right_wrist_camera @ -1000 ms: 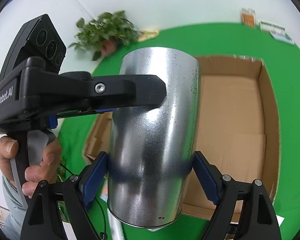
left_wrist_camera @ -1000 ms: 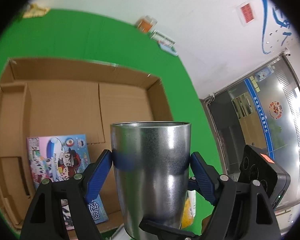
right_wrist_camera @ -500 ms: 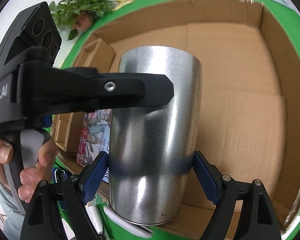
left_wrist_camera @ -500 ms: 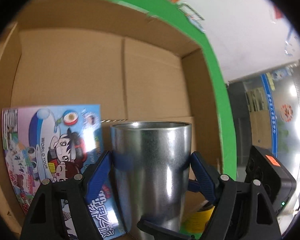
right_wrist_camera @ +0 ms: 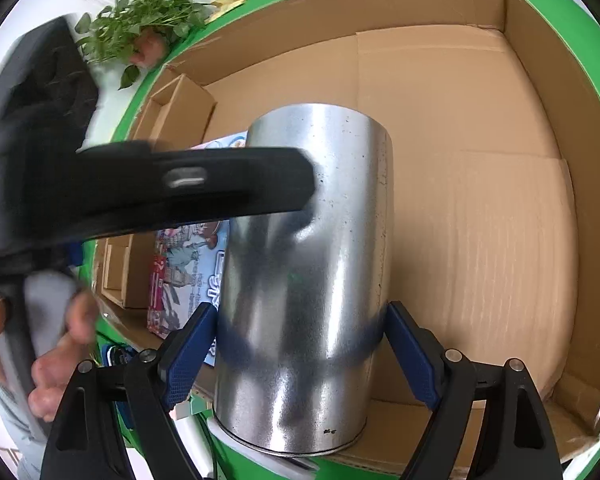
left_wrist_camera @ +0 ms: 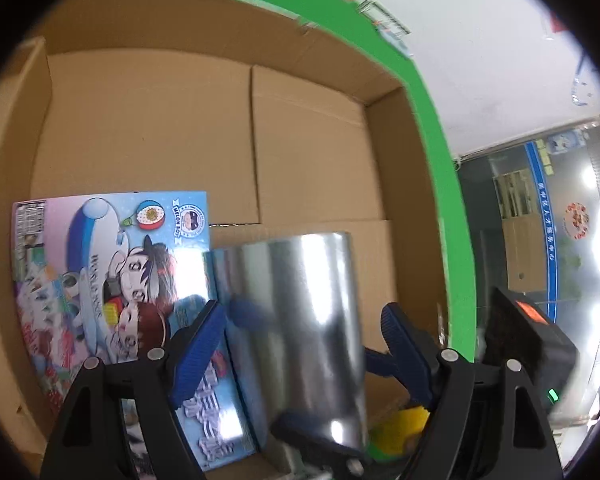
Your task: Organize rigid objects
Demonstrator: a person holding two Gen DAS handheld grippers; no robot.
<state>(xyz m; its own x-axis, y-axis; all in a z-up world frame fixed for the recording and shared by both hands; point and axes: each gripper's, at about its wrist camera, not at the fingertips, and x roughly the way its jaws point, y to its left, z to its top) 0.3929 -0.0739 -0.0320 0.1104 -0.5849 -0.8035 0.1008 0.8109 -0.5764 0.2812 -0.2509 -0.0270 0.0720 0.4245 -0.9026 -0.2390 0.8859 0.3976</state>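
A shiny metal can (left_wrist_camera: 292,320) (right_wrist_camera: 308,280) hangs tilted over the front part of an open cardboard box (left_wrist_camera: 140,120) (right_wrist_camera: 480,160). My right gripper (right_wrist_camera: 300,310) is shut on the can near its base, both blue pads against its sides. My left gripper (left_wrist_camera: 302,310) straddles the can higher up. Its left pad touches the can, while a narrow gap shows at its right pad. One left finger (right_wrist_camera: 220,184) crosses the can, blurred. A colourful cartoon-printed book (left_wrist_camera: 108,272) (right_wrist_camera: 188,264) lies flat on the box floor, left of the can.
The box stands on a green table (left_wrist_camera: 432,160). A small cardboard carton (right_wrist_camera: 180,108) sits in the box's far left corner. A potted plant (right_wrist_camera: 140,20) stands beyond the box. A hand (right_wrist_camera: 60,360) holds the left gripper's handle. Something yellow (left_wrist_camera: 400,424) lies by the box's near edge.
Both grippers came down with the can from above the box to low over its floor. The can has shifted between the left pads, leaving a gap at the right one.
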